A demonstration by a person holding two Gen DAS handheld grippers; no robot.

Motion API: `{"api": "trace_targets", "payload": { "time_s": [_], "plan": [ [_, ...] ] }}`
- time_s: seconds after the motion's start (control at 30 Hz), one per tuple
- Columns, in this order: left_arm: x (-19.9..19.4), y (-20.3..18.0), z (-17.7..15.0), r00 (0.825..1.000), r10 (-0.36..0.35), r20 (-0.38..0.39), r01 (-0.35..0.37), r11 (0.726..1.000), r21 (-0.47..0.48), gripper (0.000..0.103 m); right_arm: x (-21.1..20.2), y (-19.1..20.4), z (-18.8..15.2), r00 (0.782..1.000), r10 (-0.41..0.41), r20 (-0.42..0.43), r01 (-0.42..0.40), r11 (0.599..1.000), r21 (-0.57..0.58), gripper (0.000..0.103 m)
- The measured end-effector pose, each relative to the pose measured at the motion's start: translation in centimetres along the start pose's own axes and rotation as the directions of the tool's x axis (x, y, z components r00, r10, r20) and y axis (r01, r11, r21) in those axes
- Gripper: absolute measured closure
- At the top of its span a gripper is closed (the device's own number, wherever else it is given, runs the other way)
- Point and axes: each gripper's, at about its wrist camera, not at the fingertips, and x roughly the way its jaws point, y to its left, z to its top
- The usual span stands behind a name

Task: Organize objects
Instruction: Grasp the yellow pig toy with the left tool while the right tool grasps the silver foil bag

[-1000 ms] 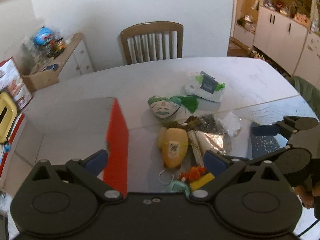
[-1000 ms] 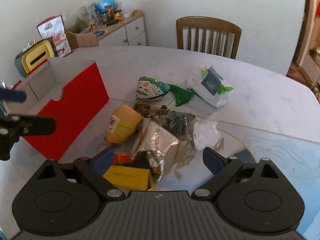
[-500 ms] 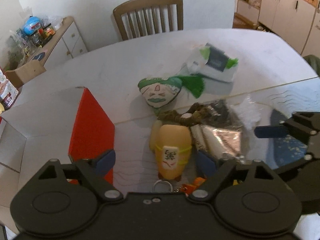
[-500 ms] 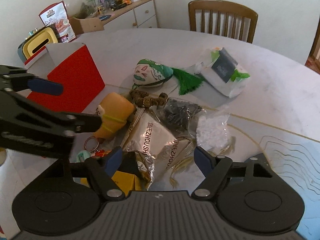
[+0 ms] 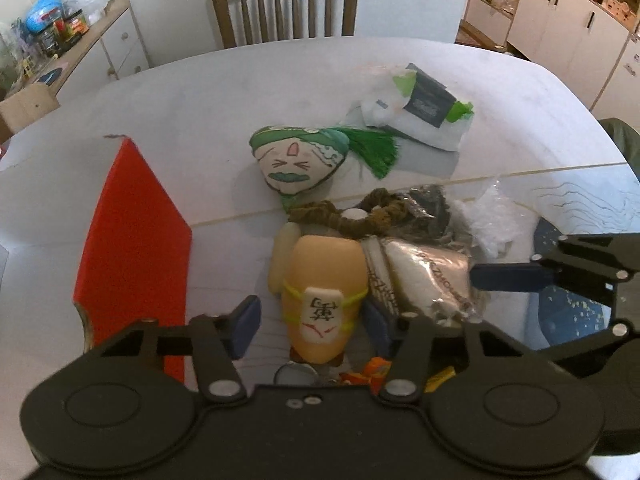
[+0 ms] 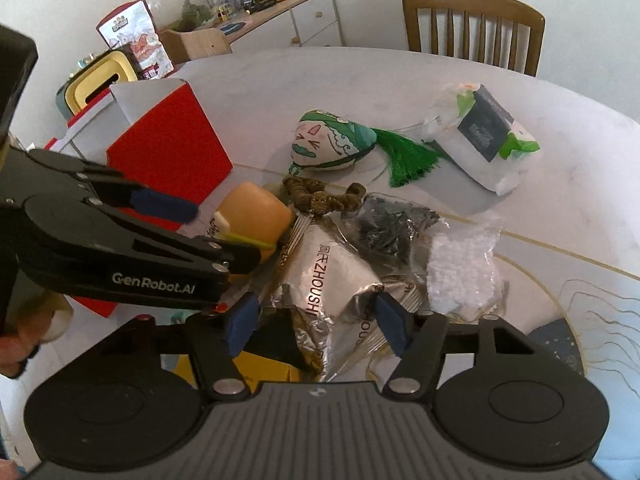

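A pile of small objects lies on the white table [image 5: 208,96]. My left gripper [image 5: 311,326] straddles an orange plush toy [image 5: 324,300] with a white tag; its jaws are closing, and a gap still shows at the left pad. In the right wrist view that left gripper [image 6: 218,236] reaches in from the left around the orange toy [image 6: 256,216]. My right gripper [image 6: 315,324] is closing around a silver foil packet [image 6: 324,276], pads not clearly pressing it. One of its fingers [image 5: 508,276] shows at the right of the left wrist view.
An open red box [image 5: 132,248] stands left of the pile. Behind lie a green face plush with tassel [image 5: 298,160], a white bag [image 5: 416,114], a brown braided cord [image 5: 340,216], a dark packet [image 6: 388,228] and a clear bag [image 6: 460,264]. A chair [image 5: 286,4] stands beyond the table.
Both grippers came down and closer to the pile and their jaws narrowed. The left now straddles the orange toy, the right the foil packet.
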Motion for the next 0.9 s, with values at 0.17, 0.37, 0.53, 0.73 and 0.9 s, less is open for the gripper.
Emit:
{"api": "trace_targets", "payload": {
  "time_s": [0.17,0.37,0.53,0.73,0.9],
  "plan": [
    [0.0,-0.5,0.1,1.000,0.011,0.002,-0.011,1.000,0.020,0.063,-0.2,0.2,0.0,1.000,0.009,0.010,-0.009,1.000,-0.008,0.055],
    [-0.5,0.0,0.2,1.000,0.009,0.010,-0.009,1.000,-0.010,0.064,-0.6,0.2,-0.2,1.000,0.009,0.024,-0.009,1.000,-0.004,0.071],
    [-1.6,0.2,0.1,1.000,0.015,0.022,-0.014,0.999,-0.041,0.064,-1.3,0.1,-0.3,0.999,0.015,0.040,-0.015,1.000,0.003,0.096],
    [-3.0,0.5,-0.5,0.999,0.011,0.034,-0.009,0.998,-0.058,0.064,-2.4,0.3,-0.5,0.999,0.021,0.045,-0.022,1.000,0.004,0.097],
    [-3.5,1.1,-1.1,1.000,0.013,0.027,-0.010,0.995,-0.097,0.064,-2.6,0.1,-0.6,0.999,0.003,0.032,-0.002,1.000,-0.015,0.094]
  ]
}}
